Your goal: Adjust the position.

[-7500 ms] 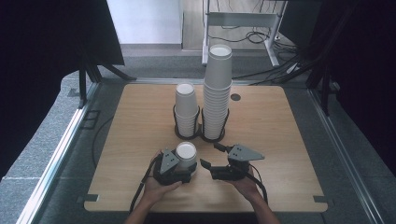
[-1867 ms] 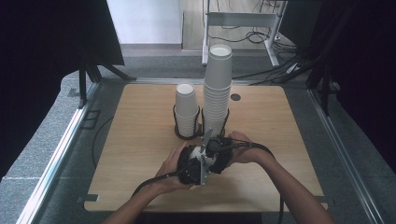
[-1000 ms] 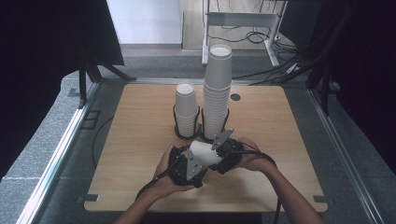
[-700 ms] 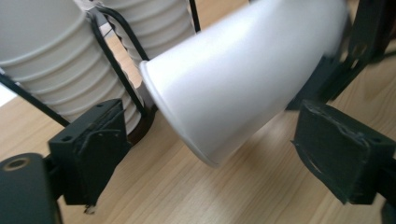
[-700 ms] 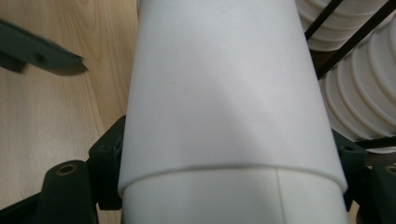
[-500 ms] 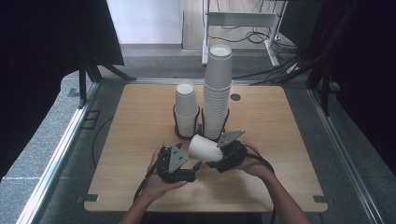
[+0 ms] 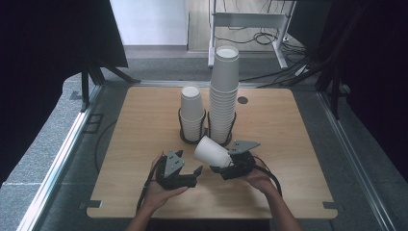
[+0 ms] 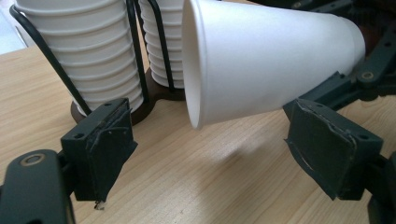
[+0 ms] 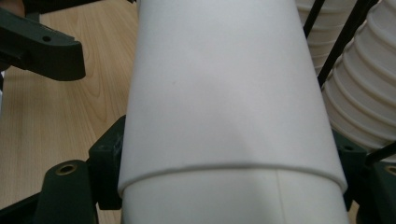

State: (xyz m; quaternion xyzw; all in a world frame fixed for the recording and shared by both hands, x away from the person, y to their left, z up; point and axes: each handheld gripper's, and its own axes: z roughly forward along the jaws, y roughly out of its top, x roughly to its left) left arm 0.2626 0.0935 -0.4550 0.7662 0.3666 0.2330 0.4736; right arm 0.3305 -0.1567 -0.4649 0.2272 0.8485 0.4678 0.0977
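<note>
A white paper cup lies on its side just above the table, mouth to the left. My right gripper is shut on its base end; in the right gripper view the cup sits between the two jaws. My left gripper rests to the cup's left. Its jaws have just been closing and stand apart with nothing between them. In the left gripper view the cup's mouth hangs beyond and above the pads.
Two black wire holders stand mid-table: a short cup stack on the left, a tall stack on the right. The wooden table has a cable hole near the back. Black curtains flank both sides.
The two grippers, close together around the cup a second ago, have drawn apart. The left one has moved left without the cup. The right one keeps the cup and has shifted right.
</note>
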